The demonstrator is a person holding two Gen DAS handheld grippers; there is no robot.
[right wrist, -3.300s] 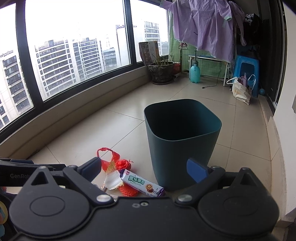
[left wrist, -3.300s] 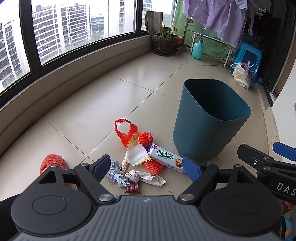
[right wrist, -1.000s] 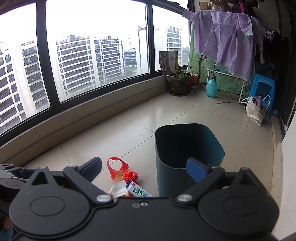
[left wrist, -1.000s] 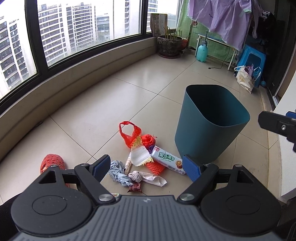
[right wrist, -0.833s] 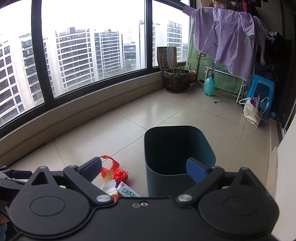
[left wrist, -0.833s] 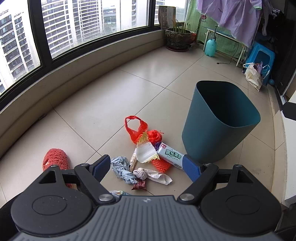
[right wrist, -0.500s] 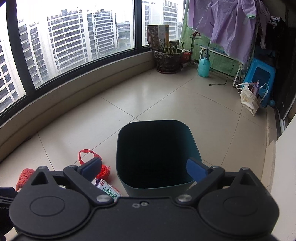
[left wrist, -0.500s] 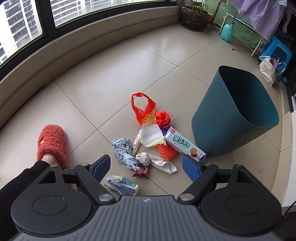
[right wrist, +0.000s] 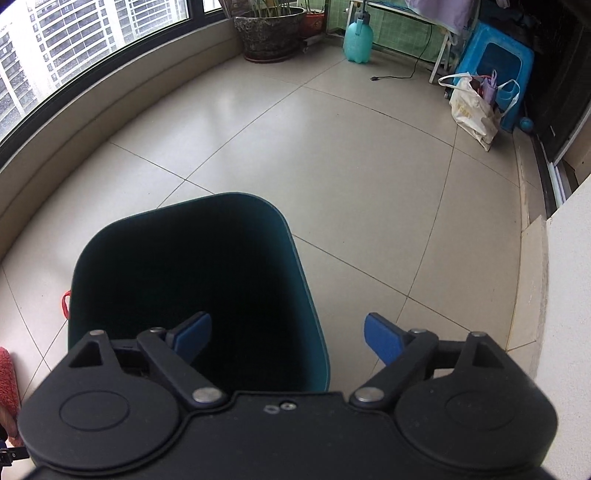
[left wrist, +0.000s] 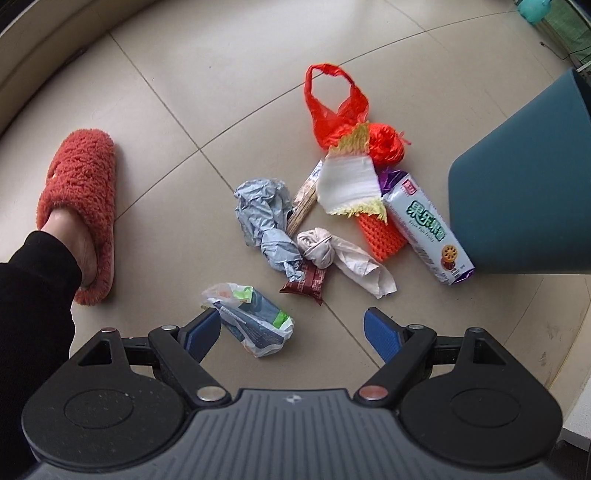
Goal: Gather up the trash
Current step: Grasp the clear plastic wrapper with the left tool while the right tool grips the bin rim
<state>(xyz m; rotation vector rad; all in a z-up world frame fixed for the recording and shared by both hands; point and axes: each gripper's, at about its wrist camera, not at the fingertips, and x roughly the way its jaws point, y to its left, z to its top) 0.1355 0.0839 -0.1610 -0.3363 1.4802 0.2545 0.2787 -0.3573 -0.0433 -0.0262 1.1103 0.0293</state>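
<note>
A heap of trash lies on the tiled floor: a clear bag with a blue-green pack [left wrist: 251, 325], a crumpled grey-blue paper [left wrist: 264, 214], a knotted beige tissue [left wrist: 340, 254], a brown wrapper [left wrist: 308, 282], a biscuit pack [left wrist: 424, 229], an orange net [left wrist: 382, 236], a white foam piece [left wrist: 349, 184] and a red plastic bag [left wrist: 336, 110]. My left gripper [left wrist: 293, 332] is open just above the clear bag. The teal bin [left wrist: 524, 199] stands to the right of the heap. My right gripper [right wrist: 288, 338] is open and empty over the bin's near rim [right wrist: 192, 291].
A foot in a red fluffy slipper [left wrist: 79, 206] stands left of the heap. At the back are a plant pot [right wrist: 271, 35], a teal spray bottle [right wrist: 357, 38], a blue stool [right wrist: 496, 70] and a white bag [right wrist: 472, 107]. A wall edge [right wrist: 569, 295] rises at right.
My left gripper has tipped down and dropped towards the trash heap. My right gripper has moved forward and down over the bin. Both stay open.
</note>
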